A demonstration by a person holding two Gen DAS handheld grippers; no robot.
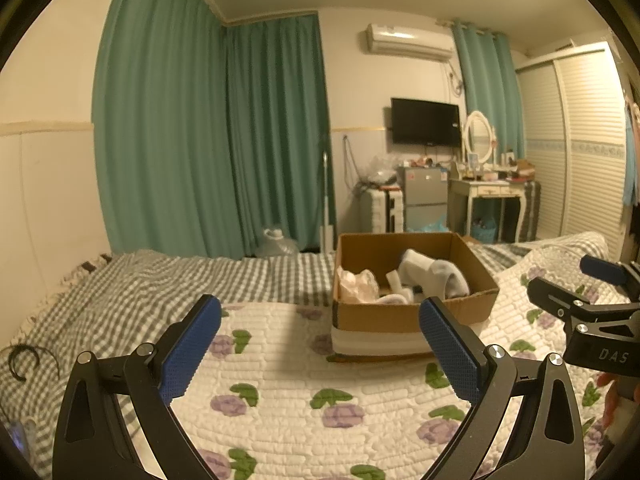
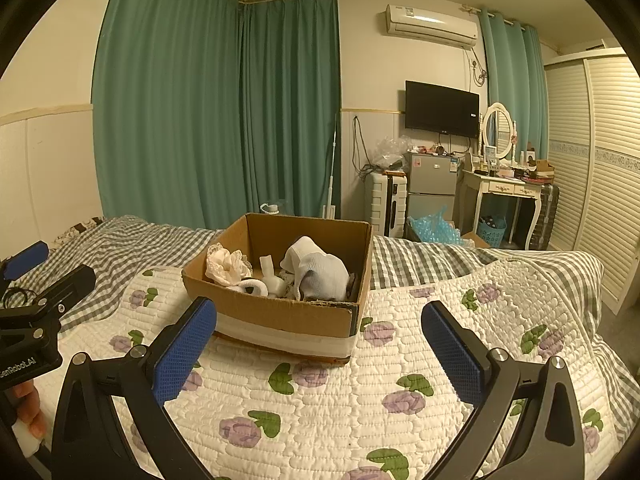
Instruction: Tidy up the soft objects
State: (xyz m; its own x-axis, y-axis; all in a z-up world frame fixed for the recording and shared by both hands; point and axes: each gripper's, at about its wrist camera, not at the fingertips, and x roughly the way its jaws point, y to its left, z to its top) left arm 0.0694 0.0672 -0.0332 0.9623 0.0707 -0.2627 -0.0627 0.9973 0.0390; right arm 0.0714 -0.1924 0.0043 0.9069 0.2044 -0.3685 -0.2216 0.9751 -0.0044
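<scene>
An open cardboard box (image 1: 412, 314) (image 2: 280, 312) stands on a white floral quilt (image 1: 304, 392) (image 2: 360, 400) on the bed. It holds white socks (image 1: 436, 276) (image 2: 320, 274), a pale lacy cloth (image 1: 358, 286) (image 2: 226, 264) and small white pieces. My left gripper (image 1: 320, 344) is open and empty, just short of the box's near left side. My right gripper (image 2: 320, 344) is open and empty in front of the box. The right gripper also shows at the right edge of the left wrist view (image 1: 568, 284); the left gripper shows at the left edge of the right wrist view (image 2: 48, 264).
A grey checked sheet (image 1: 168, 284) (image 2: 420, 260) covers the rest of the bed. A black hair tie (image 1: 22, 360) lies on it at the left. Green curtains (image 2: 216, 100), a suitcase (image 2: 386, 204), a small fridge (image 2: 432, 184), a dressing table (image 2: 508, 188) and a wardrobe (image 2: 600, 168) stand beyond.
</scene>
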